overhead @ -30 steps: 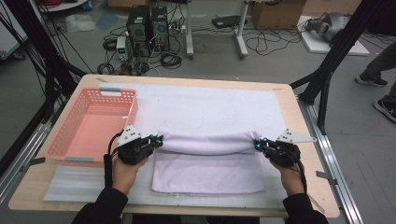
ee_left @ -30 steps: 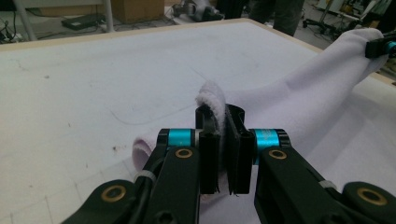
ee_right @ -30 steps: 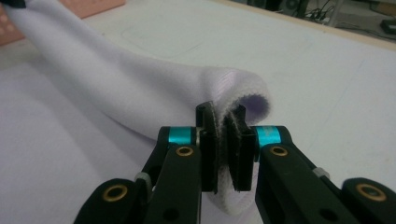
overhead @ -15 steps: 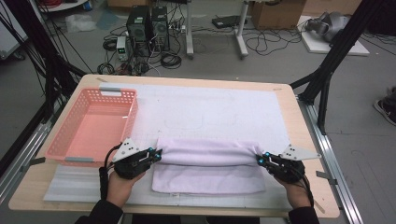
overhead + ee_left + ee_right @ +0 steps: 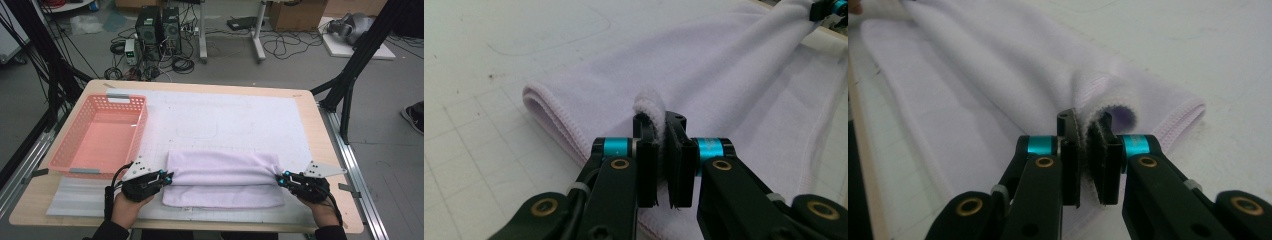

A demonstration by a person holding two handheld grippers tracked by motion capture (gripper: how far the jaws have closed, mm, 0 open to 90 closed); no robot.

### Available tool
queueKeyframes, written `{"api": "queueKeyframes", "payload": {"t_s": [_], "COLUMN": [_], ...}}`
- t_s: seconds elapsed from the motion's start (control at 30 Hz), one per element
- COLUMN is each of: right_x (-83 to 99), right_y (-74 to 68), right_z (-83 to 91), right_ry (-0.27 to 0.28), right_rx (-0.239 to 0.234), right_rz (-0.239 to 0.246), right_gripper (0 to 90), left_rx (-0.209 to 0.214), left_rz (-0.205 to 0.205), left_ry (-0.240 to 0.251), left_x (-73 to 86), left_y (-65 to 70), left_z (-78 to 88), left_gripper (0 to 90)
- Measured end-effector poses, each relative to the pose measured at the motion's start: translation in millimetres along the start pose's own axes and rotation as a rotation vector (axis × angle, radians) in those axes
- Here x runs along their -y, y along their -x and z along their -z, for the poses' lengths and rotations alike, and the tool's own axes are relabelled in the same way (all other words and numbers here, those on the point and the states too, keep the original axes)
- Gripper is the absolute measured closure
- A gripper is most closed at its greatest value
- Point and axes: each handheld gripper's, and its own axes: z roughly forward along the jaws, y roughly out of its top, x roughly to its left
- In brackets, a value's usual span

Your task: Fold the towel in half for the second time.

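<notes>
A pale lilac towel (image 5: pixel 222 177) lies folded over itself on the white mat near the table's front edge. My left gripper (image 5: pixel 169 177) is shut on the towel's left end, and my right gripper (image 5: pixel 278 181) is shut on its right end. In the left gripper view a pinched fold of the towel (image 5: pixel 650 107) stands between the black pads of my left gripper (image 5: pixel 662 130). My right gripper (image 5: pixel 1087 131) clamps the towel's hemmed edge (image 5: pixel 1108 112) in the right gripper view. The upper layer reaches most of the way over the lower one.
A pink plastic basket (image 5: pixel 100 137) stands on the table's left side, close beside my left hand. A white gridded mat (image 5: pixel 225 115) covers the tabletop. Beyond the table, computers and cables lie on the floor.
Both grippers have pulled the towel's far edge toward the table's front and lowered it. The folded top layer now lies farther over the bottom layer.
</notes>
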Motion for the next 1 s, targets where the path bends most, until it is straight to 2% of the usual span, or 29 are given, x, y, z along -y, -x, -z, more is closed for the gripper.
{"api": "queueKeyframes", "payload": {"t_s": [0.13, 0.2, 0.23, 0.27, 0.3, 0.33, 0.37, 0.4, 0.43, 0.5, 0.57, 0.6, 0.7, 0.77, 0.83, 0.9, 0.97, 1.0], "right_x": [3.6, 6.4, 8.0, 9.5, 10.8, 11.8, 12.0, 11.6, 10.4, 4.9, -3.0, -7.2, -21.2, -27.7, -28.4, -24.5, -20.4, -18.6], "right_y": [-6.0, -6.4, -6.4, -5.2, -3.8, -2.4, 0.8, 2.6, 5.5, 9.9, 13.2, 13.6, 7.3, 1.7, -0.9, -0.9, -0.9, -0.7], "right_z": [5.0, 6.7, 8.3, 11.1, 15.3, 20.7, 27.6, 32.3, 37.7, 43.2, 40.3, 36.0, 14.8, -0.1, -11.4, -17.1, -16.4, -14.3], "right_ry": [0.0, -0.01, -0.01, -0.011, -0.004, 0.005, 0.027, 0.045, 0.087, 0.136, 0.147, 0.145, 0.103, 0.061, -0.004, -0.043, -0.043, -0.038], "right_rx": [-0.038, -0.06, -0.077, -0.088, -0.104, -0.118, -0.121, -0.114, -0.102, -0.056, -0.007, -0.012, -0.054, -0.077, -0.101, -0.131, -0.142, -0.151], "right_rz": [0.022, 0.024, 0.016, 0.006, -0.004, -0.019, -0.05, -0.075, -0.091, -0.132, -0.143, -0.152, -0.125, -0.089, -0.061, -0.054, -0.052, -0.059], "right_gripper": [82.7, 79.3, 76.7, 73.3, 71.8, 68.6, 63.3, 63.1, 63.8, 62.3, 58.3, 56.6, 51.7, 55.0, 69.5, 85.0, 86.4, 86.8], "left_rx": [0.027, 0.06, 0.076, 0.083, 0.083, 0.078, 0.071, 0.062, 0.054, 0.037, 0.02, 0.016, 0.025, 0.041, 0.05, 0.067, 0.089, 0.093], "left_rz": [-0.002, 0.008, 0.016, 0.031, 0.038, 0.035, 0.03, 0.024, 0.026, 0.029, 0.025, 0.023, 0.025, 0.036, 0.048, 0.053, 0.011, -0.001], "left_ry": [-0.027, -0.051, -0.055, -0.051, -0.037, -0.009, 0.007, 0.026, 0.044, 0.06, 0.06, 0.062, 0.043, 0.008, -0.037, -0.075, -0.082, -0.079], "left_x": [3.3, 4.4, 4.0, 2.8, 0.9, -1.8, -3.8, -6.8, -9.5, -14.9, -20.2, -22.4, -26.0, -22.9, -16.1, -9.7, -7.2, -8.1], "left_y": [1.6, 2.1, 1.8, 1.3, 0.6, -0.1, -0.5, -1.7, -3.4, -7.4, -10.1, -11.0, -13.7, -14.0, -13.7, -12.8, -10.9, -10.1], "left_z": [6.4, 7.9, 9.4, 11.2, 13.8, 17.4, 19.2, 20.8, 21.9, 21.3, 18.2, 16.1, 5.3, -3.6, -11.5, -16.2, -14.9, -12.9], "left_gripper": [83.1, 80.4, 76.9, 69.1, 61.2, 58.2, 56.7, 54.3, 51.3, 50.7, 49.4, 49.2, 48.6, 48.1, 48.7, 55.8, 80.8, 82.2]}}
